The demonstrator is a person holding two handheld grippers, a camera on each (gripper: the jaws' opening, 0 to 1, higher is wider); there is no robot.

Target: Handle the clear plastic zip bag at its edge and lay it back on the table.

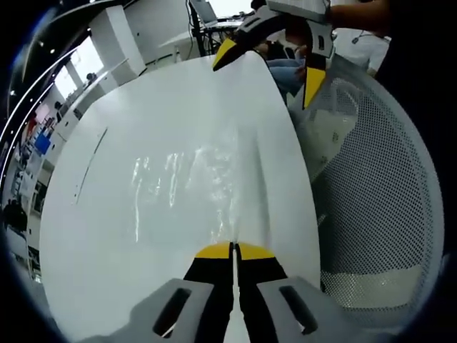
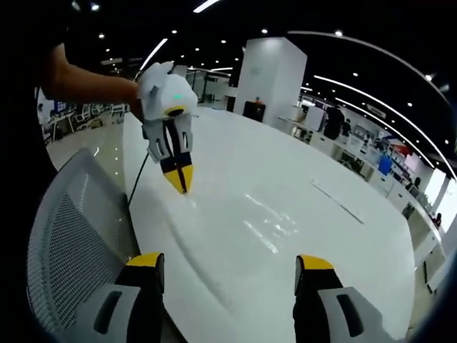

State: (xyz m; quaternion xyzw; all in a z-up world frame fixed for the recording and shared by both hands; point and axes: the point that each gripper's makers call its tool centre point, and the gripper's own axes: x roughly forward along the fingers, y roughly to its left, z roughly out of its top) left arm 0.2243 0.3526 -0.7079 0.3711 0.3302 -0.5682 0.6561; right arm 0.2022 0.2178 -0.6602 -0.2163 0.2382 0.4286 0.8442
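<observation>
The clear plastic zip bag (image 1: 187,187) lies flat on the white table (image 1: 107,236), showing mostly as glints and creases. My left gripper (image 1: 233,247) is shut on the bag's near edge, its yellow tips pressed together. In the right gripper view the same left gripper (image 2: 183,183) points down at the table by the bag (image 2: 265,223), held by a person's hand. My right gripper (image 2: 230,262) stands open, with nothing between its jaws, back from the table's near rim. From the left gripper view, it (image 1: 268,68) hovers open above the table's far edge.
A white mesh office chair (image 1: 375,193) stands against the table's side, also to the left (image 2: 68,229) in the right gripper view. A thin dark cable (image 2: 136,182) hangs off the table edge. A narrow slot (image 1: 89,163) runs along the tabletop. Desks and people fill the office behind.
</observation>
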